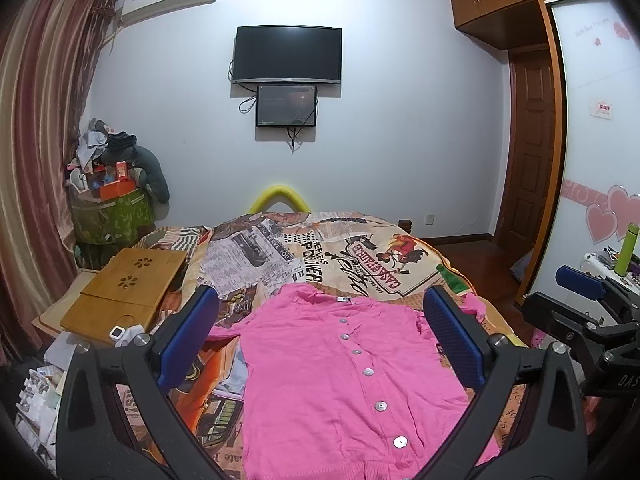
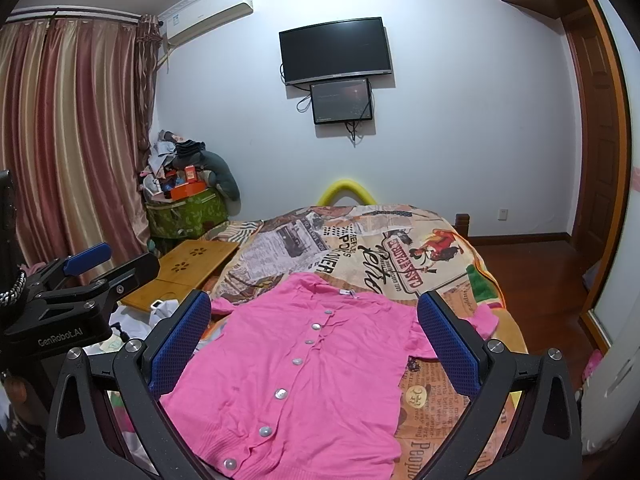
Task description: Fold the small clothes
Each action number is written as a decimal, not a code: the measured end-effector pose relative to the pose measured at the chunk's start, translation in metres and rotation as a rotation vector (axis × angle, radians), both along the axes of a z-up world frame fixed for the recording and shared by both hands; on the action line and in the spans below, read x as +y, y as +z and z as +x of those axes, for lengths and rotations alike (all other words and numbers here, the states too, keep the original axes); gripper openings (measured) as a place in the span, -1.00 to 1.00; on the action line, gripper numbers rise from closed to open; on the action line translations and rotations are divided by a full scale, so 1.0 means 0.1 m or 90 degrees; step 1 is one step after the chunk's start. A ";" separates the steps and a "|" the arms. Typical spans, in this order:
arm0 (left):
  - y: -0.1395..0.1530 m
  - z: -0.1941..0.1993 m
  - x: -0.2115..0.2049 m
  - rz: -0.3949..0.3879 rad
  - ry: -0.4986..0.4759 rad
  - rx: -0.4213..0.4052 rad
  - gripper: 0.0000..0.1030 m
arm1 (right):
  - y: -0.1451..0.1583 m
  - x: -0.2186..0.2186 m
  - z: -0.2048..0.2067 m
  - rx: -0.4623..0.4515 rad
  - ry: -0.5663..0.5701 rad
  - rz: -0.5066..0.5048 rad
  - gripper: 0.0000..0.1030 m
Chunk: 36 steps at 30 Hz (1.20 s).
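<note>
A pink buttoned cardigan lies flat and face up on the patterned bedspread, collar away from me, sleeves spread to both sides. It also shows in the right wrist view. My left gripper is open and empty, held above the cardigan's upper part. My right gripper is open and empty, also above the cardigan. The right gripper shows at the right edge of the left wrist view. The left gripper shows at the left edge of the right wrist view.
A wooden lap tray lies on the bed's left side. A heaped green basket stands by the curtain. Loose papers and bags lie at lower left. A wardrobe and a door are to the right.
</note>
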<state>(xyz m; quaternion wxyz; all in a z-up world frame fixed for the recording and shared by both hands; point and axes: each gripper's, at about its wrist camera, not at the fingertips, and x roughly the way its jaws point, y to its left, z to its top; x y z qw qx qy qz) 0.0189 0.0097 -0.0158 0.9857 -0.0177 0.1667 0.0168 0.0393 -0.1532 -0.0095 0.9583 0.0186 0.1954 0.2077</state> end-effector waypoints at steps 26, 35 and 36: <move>0.01 0.00 0.00 -0.001 -0.001 0.001 1.00 | 0.00 -0.01 0.01 0.001 -0.001 0.000 0.99; -0.01 0.00 0.02 -0.002 -0.006 -0.002 1.00 | -0.03 -0.02 0.05 0.005 -0.003 -0.001 0.99; -0.01 0.02 0.03 -0.003 -0.009 0.000 1.00 | -0.04 -0.02 0.07 0.007 -0.004 -0.002 0.99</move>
